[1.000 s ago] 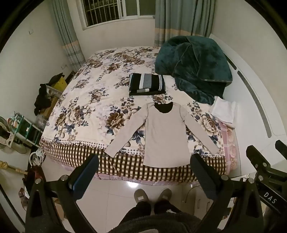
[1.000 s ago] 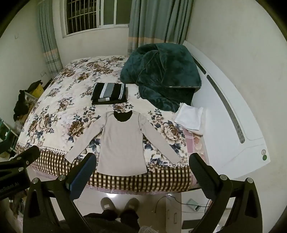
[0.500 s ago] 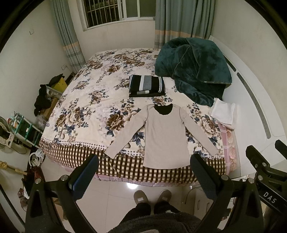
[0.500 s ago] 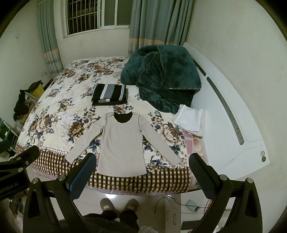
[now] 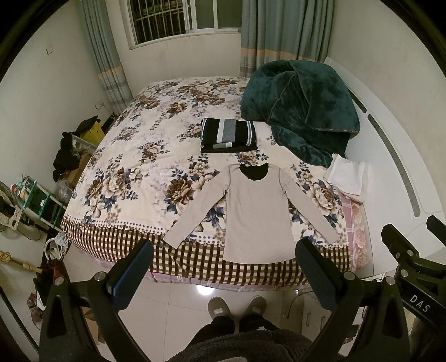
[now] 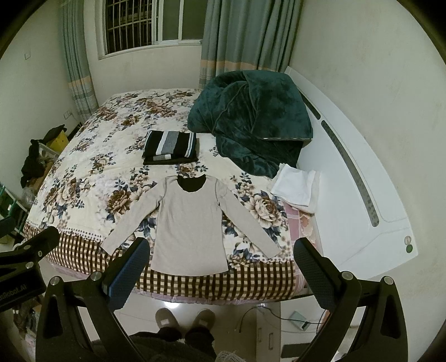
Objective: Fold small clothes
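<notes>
Floral bed (image 5: 133, 156) under flat beige shirt (image 5: 256, 214), both grippers, left gripper (image 5: 223, 264) and right gripper (image 6: 220, 261), wide, empty.

One bed (image 5: 133, 167) under a flowered cover. One beige long-sleeved shirt (image 5: 256, 217) spread flat, both sleeves out. One folded striped stack (image 5: 227, 135) beyond its collar; number of garments inside impossible to tell. One dark green blanket (image 5: 301, 111) heaped near the headboard. One pile of white folded cloth (image 5: 348, 176) at the bed's edge. Two slippers (image 5: 237, 306) on the floor. Two curtains (image 5: 106, 55) flanking one barred window (image 5: 181, 16). Two tongs: the left tongs (image 5: 223, 267) and the right tongs (image 6: 221, 267), each with two fingers spread wide.
</notes>
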A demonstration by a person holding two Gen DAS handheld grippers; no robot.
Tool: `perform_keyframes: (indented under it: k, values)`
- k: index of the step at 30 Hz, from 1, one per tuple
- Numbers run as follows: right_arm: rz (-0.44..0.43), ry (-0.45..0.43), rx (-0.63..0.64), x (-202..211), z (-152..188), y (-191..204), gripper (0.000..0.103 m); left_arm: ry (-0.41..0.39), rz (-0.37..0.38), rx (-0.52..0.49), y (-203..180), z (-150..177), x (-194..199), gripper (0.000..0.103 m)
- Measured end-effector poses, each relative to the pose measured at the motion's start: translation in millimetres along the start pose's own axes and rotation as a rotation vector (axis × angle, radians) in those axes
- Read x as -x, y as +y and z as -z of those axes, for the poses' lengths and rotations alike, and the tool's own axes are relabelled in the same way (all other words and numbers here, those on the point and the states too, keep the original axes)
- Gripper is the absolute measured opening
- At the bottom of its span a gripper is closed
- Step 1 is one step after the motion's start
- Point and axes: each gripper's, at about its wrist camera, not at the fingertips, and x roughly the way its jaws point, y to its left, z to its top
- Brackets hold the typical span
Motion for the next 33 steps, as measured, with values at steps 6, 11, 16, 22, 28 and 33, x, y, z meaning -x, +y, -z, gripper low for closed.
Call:
perform_keyframes:
  k: [6,11,16,22,28,33]
  values:
    - [-0.001,-0.002,-0.001,8,-3,1,0.103,-0.001,0.003,0.000,0,0,0,0.103]
    - [0.002,-0.003,0.001,6,-2,1,0.103,0.003,0.004,-0.001,0,-6,1,0.103]
    - [0.003,-0.006,0.002,10,-6,1,0.103,0.000,0.005,0.000,-2,-7,0,0.103]
    - [0.004,-0.005,0.003,10,-6,1,0.103,-0.002,0.004,0.000,-2,-10,2,0.103]
    - [0.005,-0.006,0.004,11,-5,0,0.103,-0.003,0.010,0.001,2,-30,2,0.103]
    - [0.006,-0.007,0.007,16,-10,2,0.103,-0.007,0.010,0.003,1,-31,2,0.103]
